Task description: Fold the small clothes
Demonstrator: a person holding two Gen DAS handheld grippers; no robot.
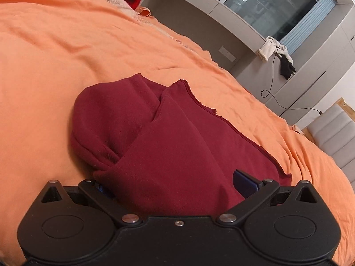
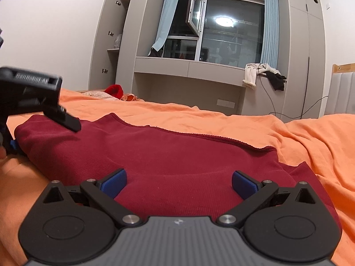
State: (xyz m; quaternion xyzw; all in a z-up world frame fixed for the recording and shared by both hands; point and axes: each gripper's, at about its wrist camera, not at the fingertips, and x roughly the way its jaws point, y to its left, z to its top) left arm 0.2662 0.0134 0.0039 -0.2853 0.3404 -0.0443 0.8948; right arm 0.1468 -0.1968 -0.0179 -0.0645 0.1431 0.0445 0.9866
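A dark red garment point(image 1: 168, 137) lies partly folded on the orange bed sheet point(image 1: 55, 62). One layer is doubled over toward me, and a frilled hem runs along its far edge. My left gripper point(image 1: 174, 186) is open at the garment's near edge. Red cloth bulges between its widely spread blue pads point(image 1: 244, 182) and covers most of the left one. In the right wrist view the same garment point(image 2: 177, 148) spreads flat. My right gripper point(image 2: 178, 185) stands open low over its near edge, both blue pads point(image 2: 114, 182) clear of the cloth. The left gripper's black body point(image 2: 33, 90) sits at the garment's left end.
The orange sheet point(image 2: 310, 137) is rumpled to the right. A bright red item point(image 2: 114, 90) and pale cushions lie at the bed's far end. White and black clothes point(image 2: 264, 73) hang off the window ledge, with a cable trailing down. A grey padded headboard point(image 2: 342, 93) stands at right.
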